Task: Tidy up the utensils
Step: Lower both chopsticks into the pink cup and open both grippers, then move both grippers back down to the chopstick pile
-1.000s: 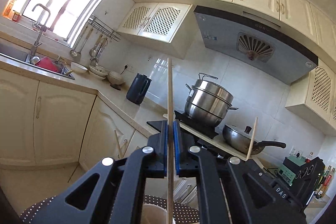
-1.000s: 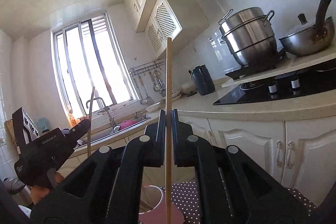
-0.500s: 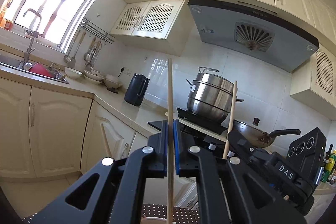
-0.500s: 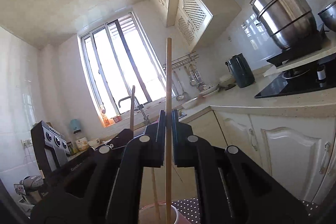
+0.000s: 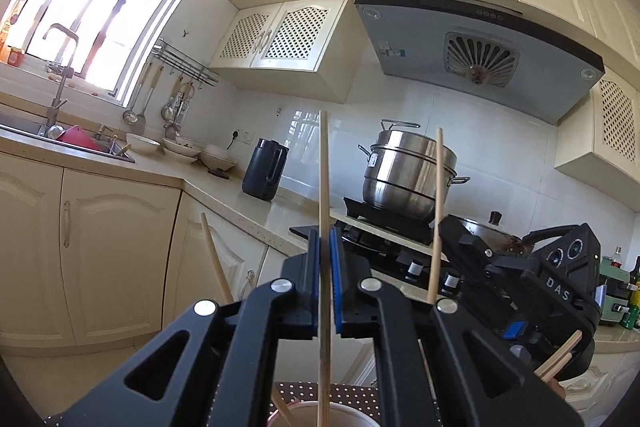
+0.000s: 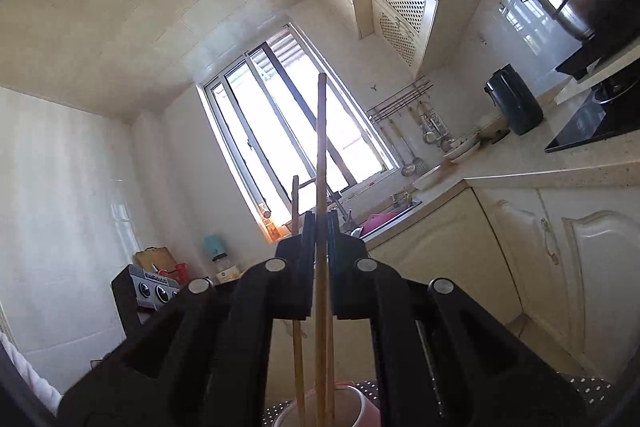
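Left gripper (image 5: 325, 279) is clamping tight on one wooden chopstick (image 5: 324, 187), stick standing upright, lower end dipping into the pink cup (image 5: 320, 415) on the dotted cloth (image 5: 344, 393). Right gripper (image 6: 319, 247) is pinching its own chopstick (image 6: 321, 147) too, jaws closed on it, bottom end sitting inside the cup w/ other sticks (image 6: 295, 307) beside it. Both grippers are hanging close together over the cup; steel pot (image 5: 408, 171) & black kettle (image 5: 264, 169) are sitting on the counter (image 5: 224, 193) behind.
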A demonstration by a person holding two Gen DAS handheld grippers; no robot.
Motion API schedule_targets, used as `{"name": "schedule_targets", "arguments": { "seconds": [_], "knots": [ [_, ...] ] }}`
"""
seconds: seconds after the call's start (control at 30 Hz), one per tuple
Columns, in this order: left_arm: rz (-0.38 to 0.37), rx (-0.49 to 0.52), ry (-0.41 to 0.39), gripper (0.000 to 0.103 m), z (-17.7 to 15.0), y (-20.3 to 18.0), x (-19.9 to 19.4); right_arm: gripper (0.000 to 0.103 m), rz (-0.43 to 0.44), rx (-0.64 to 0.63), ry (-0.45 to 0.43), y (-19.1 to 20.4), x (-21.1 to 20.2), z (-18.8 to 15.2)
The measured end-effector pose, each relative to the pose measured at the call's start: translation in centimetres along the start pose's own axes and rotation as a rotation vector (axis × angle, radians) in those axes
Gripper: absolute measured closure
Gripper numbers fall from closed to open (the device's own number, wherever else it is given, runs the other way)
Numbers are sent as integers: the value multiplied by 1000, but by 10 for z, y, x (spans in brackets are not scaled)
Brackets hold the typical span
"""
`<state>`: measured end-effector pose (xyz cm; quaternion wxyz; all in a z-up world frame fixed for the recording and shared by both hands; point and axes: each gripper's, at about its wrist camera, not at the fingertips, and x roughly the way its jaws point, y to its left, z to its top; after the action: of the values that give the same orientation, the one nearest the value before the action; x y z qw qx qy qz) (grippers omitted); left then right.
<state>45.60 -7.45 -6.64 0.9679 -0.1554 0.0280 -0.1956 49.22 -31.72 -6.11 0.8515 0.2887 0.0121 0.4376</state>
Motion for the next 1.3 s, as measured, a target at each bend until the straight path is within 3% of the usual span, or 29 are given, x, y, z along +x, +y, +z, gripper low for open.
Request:
{"name": "schedule_targets", "arguments": {
  "seconds": [0.23, 0.6, 0.7, 1.07, 1.1, 1.17, 1.2, 1.23, 1.3],
  "knots": [
    [6, 50, 9, 97, -8, -6, -3, 97, 30, -13, 26, -4, 5, -8],
    [20, 93, 46, 96, -16, -13, -8, 96, -38, -71, 99, 6, 5, -28],
    [30, 95, 51, 77, -14, -14, -12, 96, -57, -79, 111, 11, 3, -33],
    [54, 49, 107, 74, -4, 0, -32, 94, -103, -62, 192, 24, -6, -46],
    [59, 46, 111, 74, -3, 1, -35, 91, -112, -60, 201, 25, -7, -46],
    [63, 39, 126, 72, -1, 2, -39, 75, -135, -59, 218, 28, -9, -46],
    [66, 39, 132, 71, 0, 2, -41, 56, -152, -58, 223, 30, -11, -46],
    [72, 43, 137, 70, 2, 0, -44, 47, -161, -62, 219, 32, -13, -46],
    [85, 54, 143, 70, 5, -3, -49, 47, -178, -69, 209, 37, -19, -42]
  ]
}}
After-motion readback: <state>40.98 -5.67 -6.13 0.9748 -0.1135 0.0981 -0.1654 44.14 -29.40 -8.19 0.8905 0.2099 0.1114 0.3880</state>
